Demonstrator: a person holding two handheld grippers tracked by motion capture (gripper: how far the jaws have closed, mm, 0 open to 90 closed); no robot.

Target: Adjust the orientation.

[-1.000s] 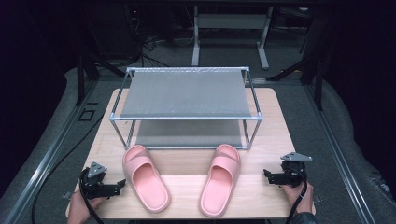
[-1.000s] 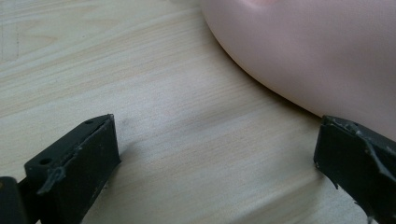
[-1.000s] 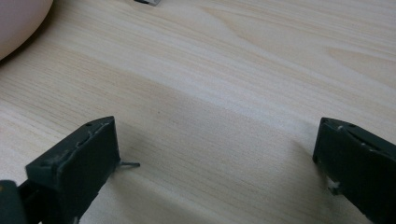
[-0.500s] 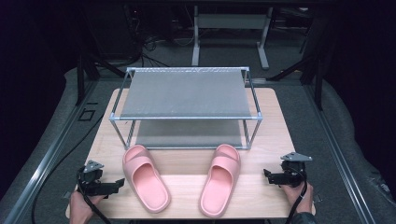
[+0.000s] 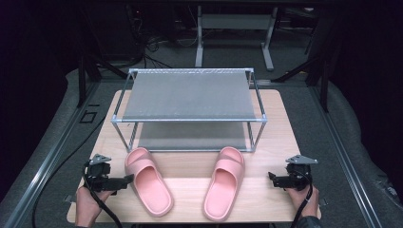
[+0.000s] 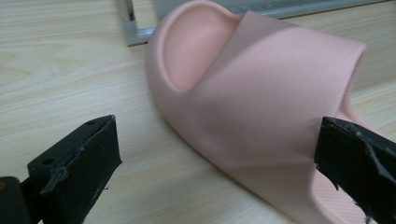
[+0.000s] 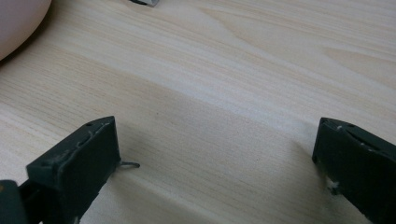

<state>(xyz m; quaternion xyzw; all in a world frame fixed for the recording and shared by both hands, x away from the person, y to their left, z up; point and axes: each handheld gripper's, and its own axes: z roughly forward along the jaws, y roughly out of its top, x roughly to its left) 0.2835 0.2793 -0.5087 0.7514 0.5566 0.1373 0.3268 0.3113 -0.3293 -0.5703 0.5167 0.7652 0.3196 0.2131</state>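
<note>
Approach step: the left gripper, jaws spread, nears the left pink foam slipper; the right gripper, spread, rests on the wooden worktop; the next move likely calls for closing on the strap.

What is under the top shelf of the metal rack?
Under the rack's top shelf a lower grey shelf shows at the front, with nothing on it; its rear part is covered by the top shelf.

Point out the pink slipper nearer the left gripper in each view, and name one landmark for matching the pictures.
High view: the left slipper lies lower left of centre on the table, beside the left gripper.
Left gripper view: it spans the centre and right, its strap between the open jaws.
Right gripper view: the pink edge in the top left corner cannot be told as this slipper.
Shared landmark: the metal rack's foot.
</note>
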